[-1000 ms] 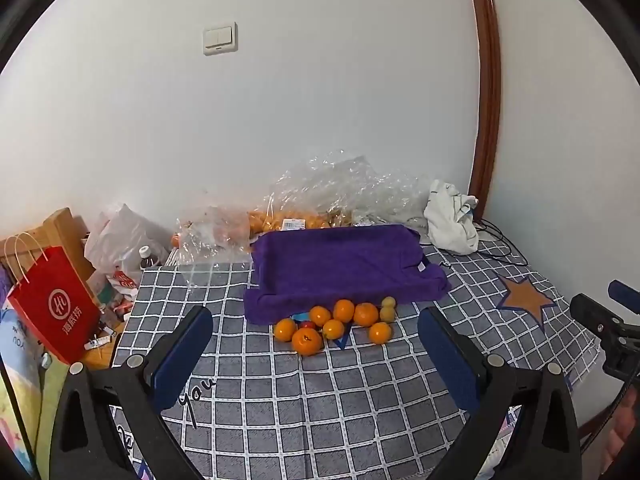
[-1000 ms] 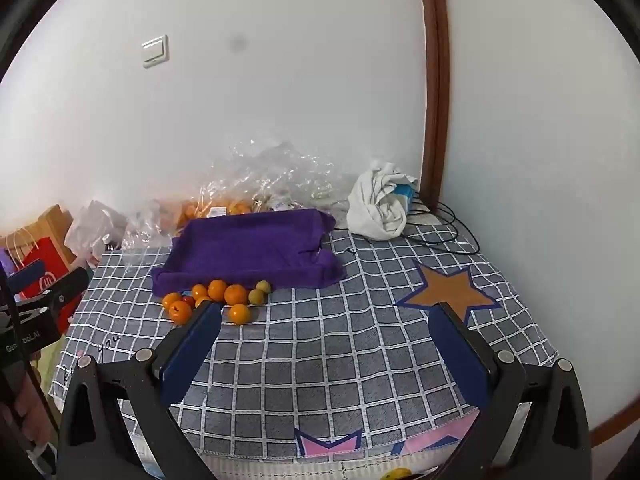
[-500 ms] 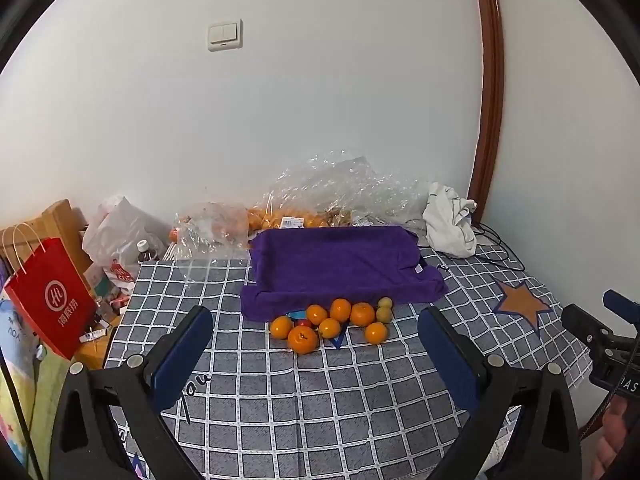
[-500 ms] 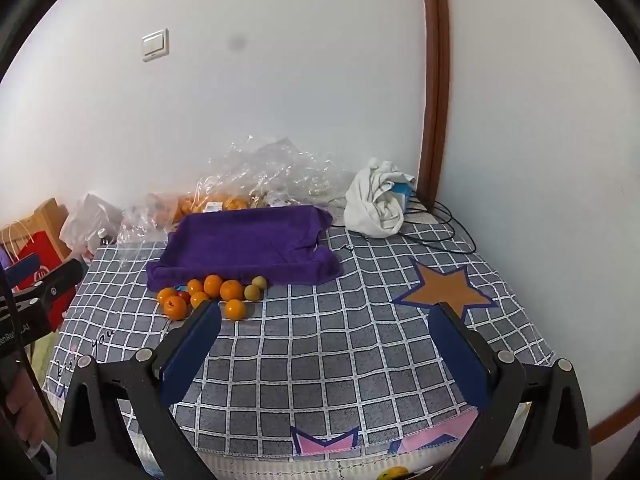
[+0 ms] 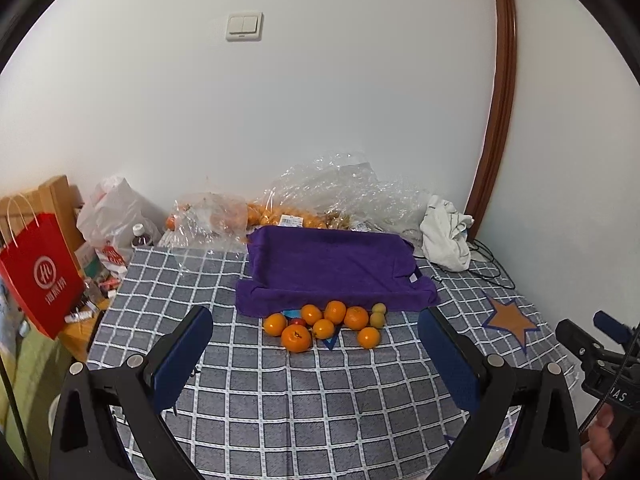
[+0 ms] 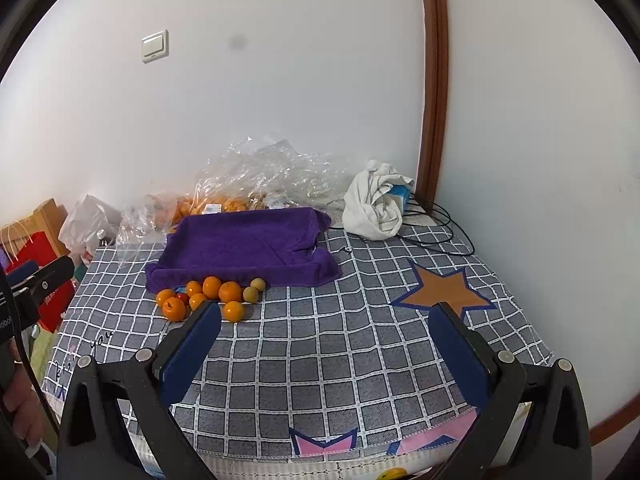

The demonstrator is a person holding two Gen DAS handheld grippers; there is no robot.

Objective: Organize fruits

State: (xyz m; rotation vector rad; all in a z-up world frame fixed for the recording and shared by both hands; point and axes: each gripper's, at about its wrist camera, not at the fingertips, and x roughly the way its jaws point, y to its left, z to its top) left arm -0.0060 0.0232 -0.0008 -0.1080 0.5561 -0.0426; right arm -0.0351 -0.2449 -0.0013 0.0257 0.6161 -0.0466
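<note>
Several oranges (image 5: pixel 325 322) lie in a loose cluster on the grey checked tablecloth (image 5: pixel 280 392), with two small yellow-green fruits (image 5: pixel 377 315) at its right and a red fruit (image 5: pixel 297 321) among them. Just behind them lies a purple towel tray (image 5: pixel 332 268). The cluster also shows in the right wrist view (image 6: pixel 208 294), in front of the purple towel tray (image 6: pixel 244 246). My left gripper (image 5: pixel 316 360) is open and empty, held back from the fruit. My right gripper (image 6: pixel 326 344) is open and empty, to the right of the cluster.
Clear plastic bags with more oranges (image 5: pixel 280 214) sit against the wall behind the towel. A white cloth (image 5: pixel 444 236) and black cables (image 6: pixel 444 220) lie at the back right. A red paper bag (image 5: pixel 40 276) and clutter stand off the table's left edge.
Both grippers have shifted slightly, so the table sits a little lower and nearer in the views. Both stay open. The fruit has not moved.
</note>
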